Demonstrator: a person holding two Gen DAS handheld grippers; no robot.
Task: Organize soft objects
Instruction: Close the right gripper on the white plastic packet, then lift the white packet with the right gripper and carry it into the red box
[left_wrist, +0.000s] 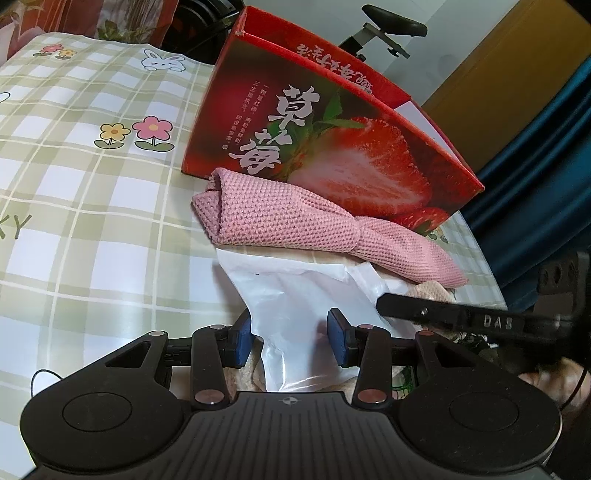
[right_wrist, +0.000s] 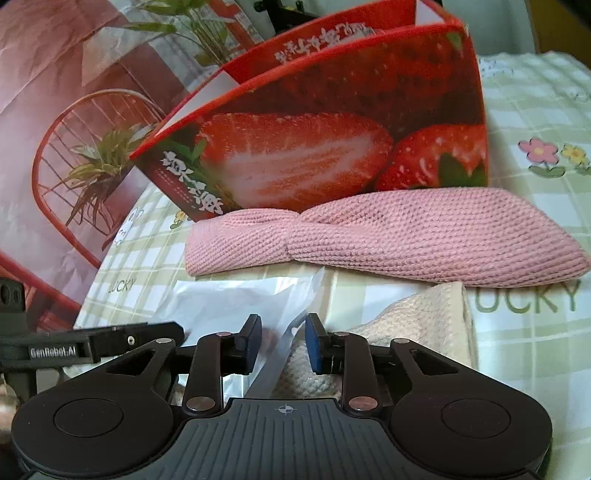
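Note:
A white plastic bag (left_wrist: 295, 295) lies on the checked tablecloth in front of me. My left gripper (left_wrist: 291, 338) is shut on the bag's bunched near end, and the plastic fills the gap between its blue pads. My right gripper (right_wrist: 284, 341) is open, with a translucent edge of the bag (right_wrist: 236, 299) running loose between its fingers. A beige towel (right_wrist: 424, 321) lies partly under and inside the bag. Behind it, a pink knitted cloth (left_wrist: 295, 218) (right_wrist: 369, 236) rests against the red strawberry box (left_wrist: 332, 147) (right_wrist: 332, 147).
The checked tablecloth (left_wrist: 92, 221) spreads to the left in the left wrist view. A black bar of the right tool (left_wrist: 461, 317) crosses in from the right. A dark blue curtain (left_wrist: 535, 184) hangs past the table edge, and a printed backdrop (right_wrist: 74, 147) stands behind.

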